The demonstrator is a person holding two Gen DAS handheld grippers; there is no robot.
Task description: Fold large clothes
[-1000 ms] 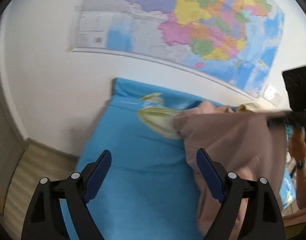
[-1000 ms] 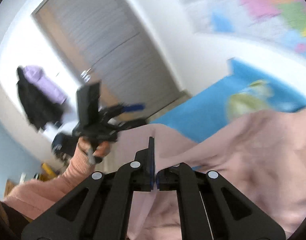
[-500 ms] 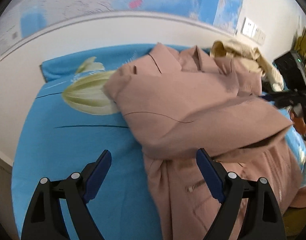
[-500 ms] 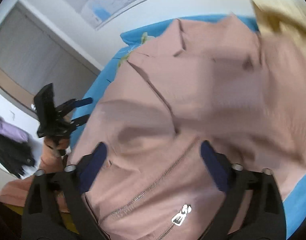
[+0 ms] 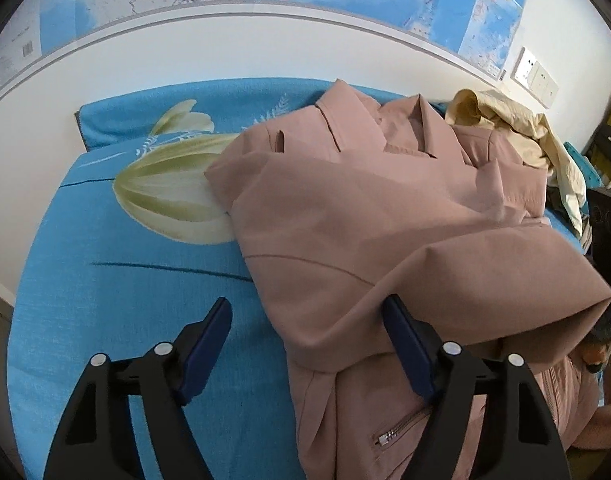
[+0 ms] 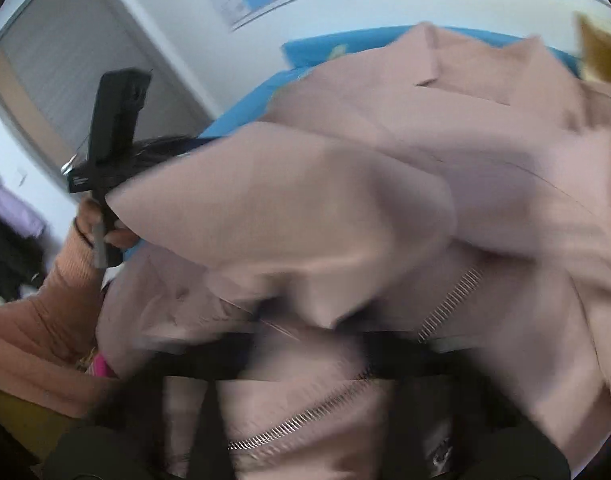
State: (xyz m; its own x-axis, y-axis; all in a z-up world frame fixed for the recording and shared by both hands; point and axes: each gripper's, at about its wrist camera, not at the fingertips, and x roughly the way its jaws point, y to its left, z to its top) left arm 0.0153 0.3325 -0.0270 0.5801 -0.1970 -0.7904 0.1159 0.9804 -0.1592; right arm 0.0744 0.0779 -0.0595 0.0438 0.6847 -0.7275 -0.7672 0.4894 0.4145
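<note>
Left wrist view shows my left gripper point(image 5: 305, 332) closing, its jaws apart around the jacket's point(image 5: 385, 216) folded edge, not pressing yet. The jacket lies on the blue bed point(image 5: 117, 280); a second ago it was hanging in air. My right gripper point(image 6: 305, 360) is blurred; it opened and now is shut, on cloth or not I cannot tell. I judge one fold is laid.
</note>
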